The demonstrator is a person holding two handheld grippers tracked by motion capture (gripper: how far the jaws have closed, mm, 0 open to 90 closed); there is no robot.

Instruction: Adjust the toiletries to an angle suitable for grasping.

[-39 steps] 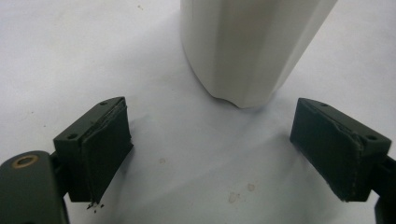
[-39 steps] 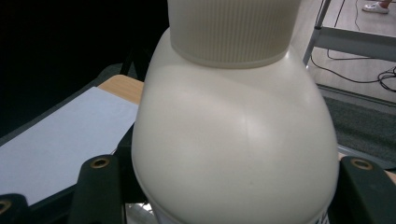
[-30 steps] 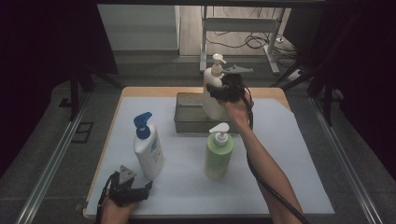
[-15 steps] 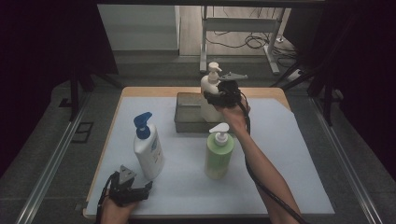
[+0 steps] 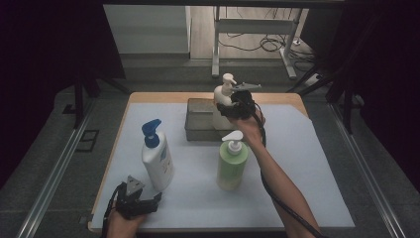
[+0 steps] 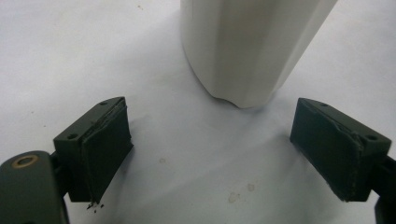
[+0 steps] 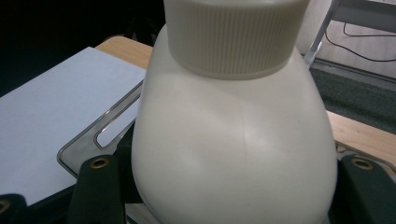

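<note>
The right gripper (image 5: 236, 108) clamps the cream pump bottle (image 5: 224, 101) by its shoulders, jaws partly closed on both sides, holding it over the grey tray (image 5: 198, 121) at the table's far edge. The blue-capped white bottle (image 5: 157, 157) and green bottle (image 5: 231, 162) stand on the mat, seemingly yet to go; the left gripper (image 6: 210, 154) rests wide open, empty, before the white one

The cream pump bottle (image 5: 223, 106) stands upright at the far middle of the table, its base down inside the grey metal tray (image 5: 197, 121) at the tray's right end. Its rounded body (image 7: 233, 154) widens below a ribbed white collar, and the pump nozzle points right.
</note>
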